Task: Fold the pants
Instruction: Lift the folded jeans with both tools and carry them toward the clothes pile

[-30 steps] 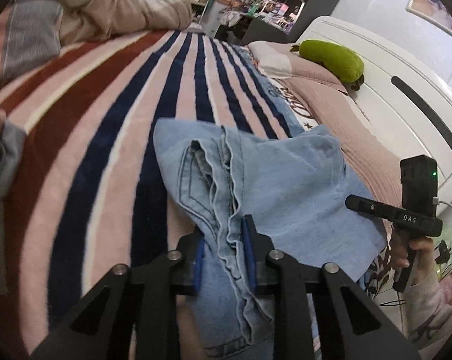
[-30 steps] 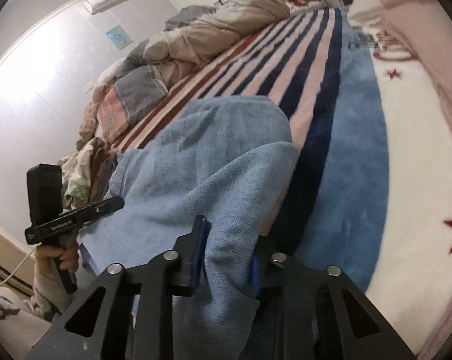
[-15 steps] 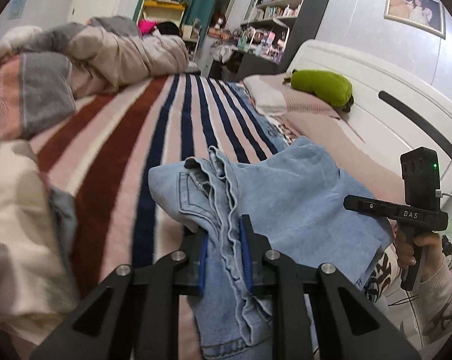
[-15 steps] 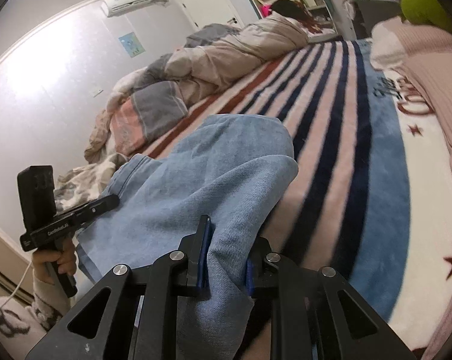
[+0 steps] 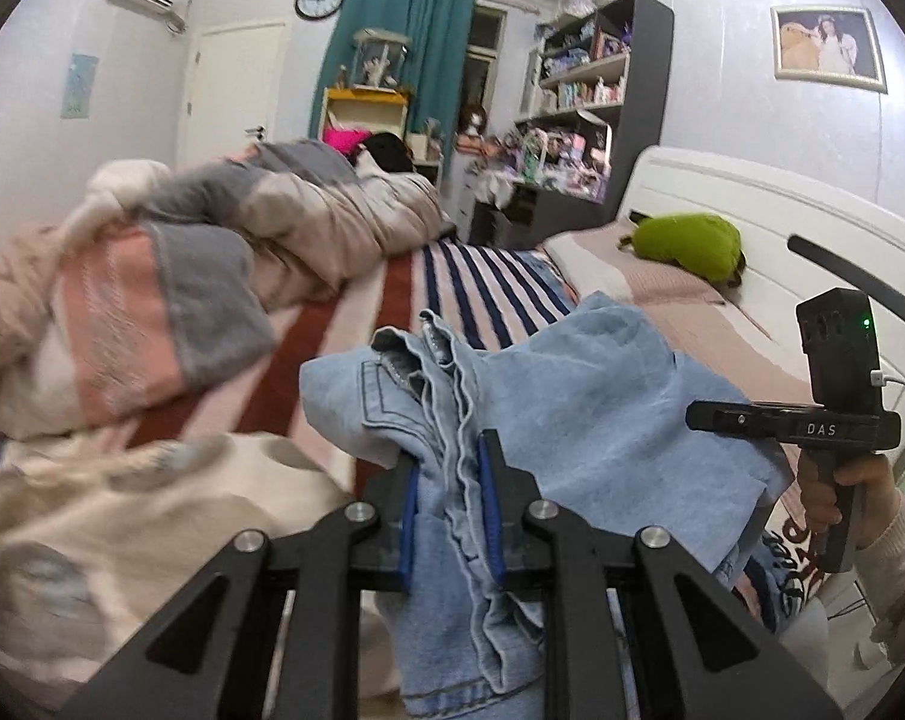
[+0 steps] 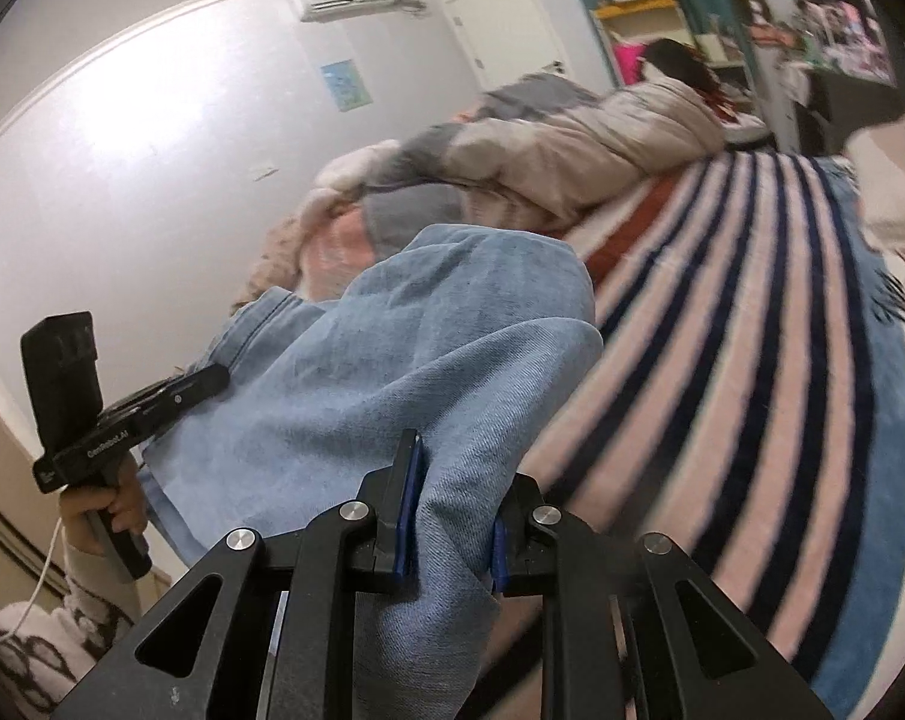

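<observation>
Light blue denim pants (image 5: 572,408) hang between my two grippers, lifted above the striped blanket (image 5: 452,276). My left gripper (image 5: 449,480) is shut on a bunched, seamed edge of the pants, and the cloth droops below its blue pads. In the right wrist view the same pants (image 6: 392,360) drape forward over my right gripper (image 6: 452,498), which is shut on a fold of denim. Each wrist view shows the other gripper held in a hand: the right gripper (image 5: 746,420) at the right edge, the left gripper (image 6: 170,390) at the left.
A crumpled quilt (image 5: 200,264) is piled along the far and left side of the bed. A green plush (image 5: 686,246) lies on a pillow by the white headboard (image 5: 782,210). Shelves (image 5: 584,120) and a teal curtain (image 5: 404,60) stand behind the bed. The striped blanket (image 6: 752,330) spreads right of the pants.
Both grippers have risen and pulled back, lifting the pants off the blanket. The views tilted up, showing more of the walls and room. Both grips held.
</observation>
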`<control>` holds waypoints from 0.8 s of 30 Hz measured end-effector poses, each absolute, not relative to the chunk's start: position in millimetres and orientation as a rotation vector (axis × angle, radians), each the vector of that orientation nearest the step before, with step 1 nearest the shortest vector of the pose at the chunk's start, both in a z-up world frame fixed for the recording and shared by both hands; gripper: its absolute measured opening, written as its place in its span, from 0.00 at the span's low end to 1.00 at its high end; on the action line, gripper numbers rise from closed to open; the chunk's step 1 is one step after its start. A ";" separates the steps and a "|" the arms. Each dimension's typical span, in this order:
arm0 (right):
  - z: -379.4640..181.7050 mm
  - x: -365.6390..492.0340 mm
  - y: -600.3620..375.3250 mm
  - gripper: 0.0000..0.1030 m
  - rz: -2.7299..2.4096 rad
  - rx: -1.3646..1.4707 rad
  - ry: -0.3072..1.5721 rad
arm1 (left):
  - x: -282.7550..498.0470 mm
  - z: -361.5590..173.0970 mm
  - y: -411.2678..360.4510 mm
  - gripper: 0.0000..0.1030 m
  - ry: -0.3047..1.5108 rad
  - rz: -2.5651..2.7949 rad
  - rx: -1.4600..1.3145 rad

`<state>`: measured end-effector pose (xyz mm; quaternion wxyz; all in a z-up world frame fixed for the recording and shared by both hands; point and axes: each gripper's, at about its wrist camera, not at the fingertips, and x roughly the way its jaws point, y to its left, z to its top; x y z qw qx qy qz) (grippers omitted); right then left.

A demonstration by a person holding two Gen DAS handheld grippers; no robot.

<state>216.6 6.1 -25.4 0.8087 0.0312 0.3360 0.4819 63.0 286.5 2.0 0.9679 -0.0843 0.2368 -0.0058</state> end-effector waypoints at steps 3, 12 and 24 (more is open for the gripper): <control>-12.5 212.8 36.0 0.13 1.071 0.049 0.696 | 51.2 13.2 313.4 0.14 0.463 0.022 -0.169; 15.0 200.9 139.5 0.13 1.210 -0.017 0.657 | 9.8 37.7 396.2 0.14 0.429 0.163 -0.174; -7.3 185.9 239.4 0.13 1.351 -0.052 0.723 | -26.4 12.8 478.1 0.14 0.473 0.282 -0.226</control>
